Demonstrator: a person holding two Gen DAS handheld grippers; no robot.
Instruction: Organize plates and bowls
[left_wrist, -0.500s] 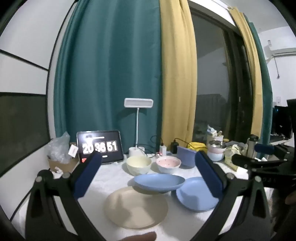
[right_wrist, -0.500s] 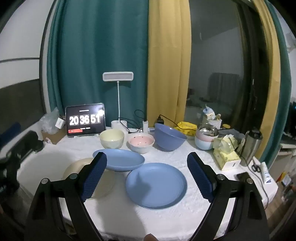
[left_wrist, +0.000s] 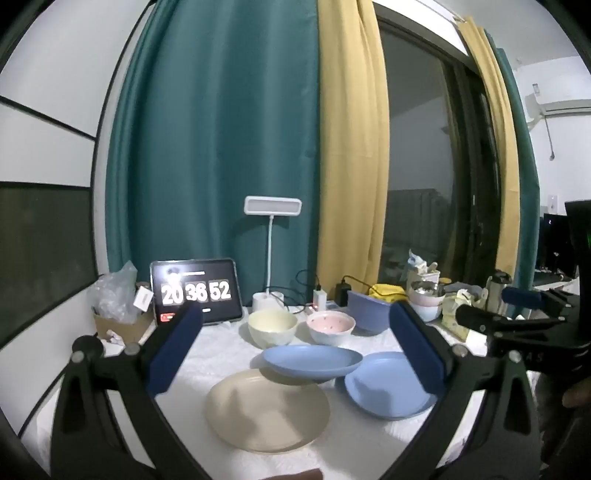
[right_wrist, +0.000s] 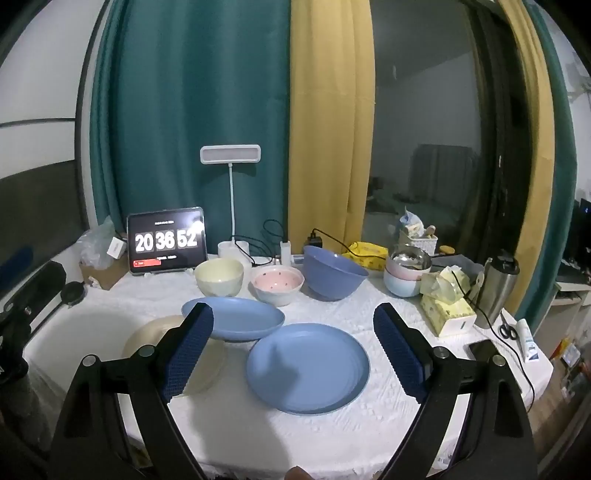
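On the white tablecloth lie a cream plate (left_wrist: 266, 413), a flat blue plate (right_wrist: 308, 367), and a deeper blue plate (right_wrist: 234, 323) resting partly over the cream one. Behind them stand a cream bowl (right_wrist: 219, 276), a pink bowl (right_wrist: 277, 287) and a large blue bowl (right_wrist: 334, 277). My left gripper (left_wrist: 295, 347) is open and empty, held above the cream plate. My right gripper (right_wrist: 295, 347) is open and empty, above the flat blue plate (left_wrist: 388, 387).
A tablet clock (right_wrist: 166, 242), a white desk lamp (right_wrist: 231, 158) and cables stand at the back. Stacked bowls (right_wrist: 406, 273), a tissue box (right_wrist: 447, 310), a steel flask (right_wrist: 496, 291), scissors and a phone sit at the right. A cardboard box (left_wrist: 122, 325) sits at the left.
Nothing has visibly moved apart from the clock ticking over; both grippers stay open in place.
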